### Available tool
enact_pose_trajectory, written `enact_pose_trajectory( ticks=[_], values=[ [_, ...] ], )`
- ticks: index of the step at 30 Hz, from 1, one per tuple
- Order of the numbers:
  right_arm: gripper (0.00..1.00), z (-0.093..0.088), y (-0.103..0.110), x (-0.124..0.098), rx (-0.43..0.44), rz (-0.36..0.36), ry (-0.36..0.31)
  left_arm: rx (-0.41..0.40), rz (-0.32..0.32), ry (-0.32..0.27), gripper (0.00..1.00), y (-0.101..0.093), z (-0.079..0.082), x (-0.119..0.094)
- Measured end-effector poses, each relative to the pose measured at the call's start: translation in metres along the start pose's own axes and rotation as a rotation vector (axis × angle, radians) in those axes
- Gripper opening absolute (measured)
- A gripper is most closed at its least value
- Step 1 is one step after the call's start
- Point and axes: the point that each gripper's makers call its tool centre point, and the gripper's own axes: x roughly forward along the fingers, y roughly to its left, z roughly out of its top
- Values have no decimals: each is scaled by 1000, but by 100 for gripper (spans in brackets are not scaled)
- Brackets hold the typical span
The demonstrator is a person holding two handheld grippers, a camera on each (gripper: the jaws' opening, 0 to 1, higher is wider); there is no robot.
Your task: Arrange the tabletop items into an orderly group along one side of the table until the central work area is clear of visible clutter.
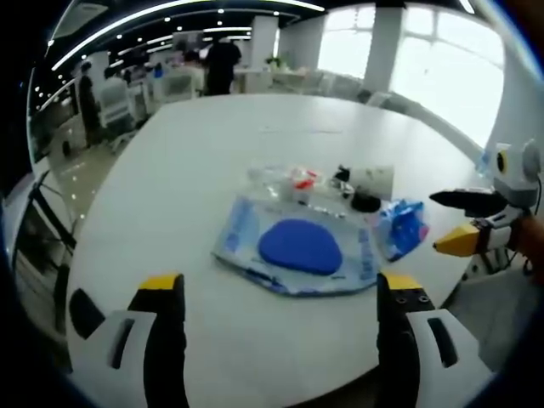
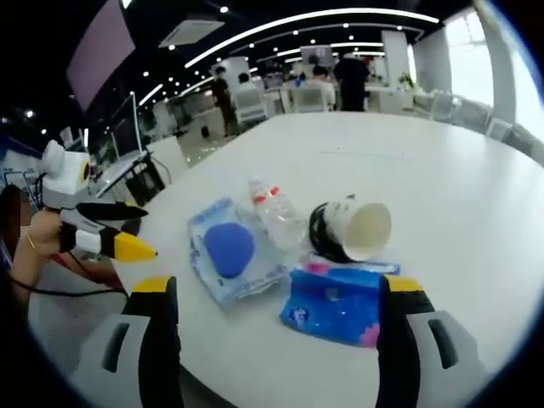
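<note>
Left gripper (image 1: 282, 297) is hovering over the near edge of the round white table (image 1: 212, 153), jaws spread wide, gripping nothing. Just ahead of and between its jaws is lying a clear plastic pouch with a blue oval pad inside (image 1: 297, 246). Past that, further ahead, a crumpled clear plastic bottle with a red cap (image 1: 285, 181) is lying on its side, touching the pouch's far edge. Ahead and to the right, a white paper cup (image 1: 371, 178) is lying tipped over beside a black coiled cable (image 1: 364, 201); hard to tell if they're touching, view's blurry. A blue foil packet with pink print (image 1: 401, 227) is sitting to the right of the pouch, touching it.

Right gripper (image 1: 455, 221) is coming in from the right in the left gripper view, jaws parted, nothing between them.

In the right gripper view, right gripper (image 2: 279, 293) is also hovering wide open and empty. The blue foil packet (image 2: 338, 304) is lying between its jaws, just ahead. The pouch (image 2: 231, 251) is ahead-left, the bottle (image 2: 274, 211) beyond it, the cup (image 2: 361, 228) ahead-right with its mouth facing the claw, cable (image 2: 320, 229) against its left side. Left gripper (image 2: 115, 229) is showing at far left, off the table edge, held by a hand (image 2: 30, 242), jaws apart.
</note>
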Motion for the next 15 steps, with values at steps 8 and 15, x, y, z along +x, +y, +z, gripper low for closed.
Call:
enact_pose_trajectory(
  ticks=[8,15],
  values=[
    [95,-4,3,1,-2,13,19,-1,-4,6,90,-1,-1,0],
    [92,-6,5,2,-11,26,31,-1,-3,5,89,0,-1,0]
  ],
)
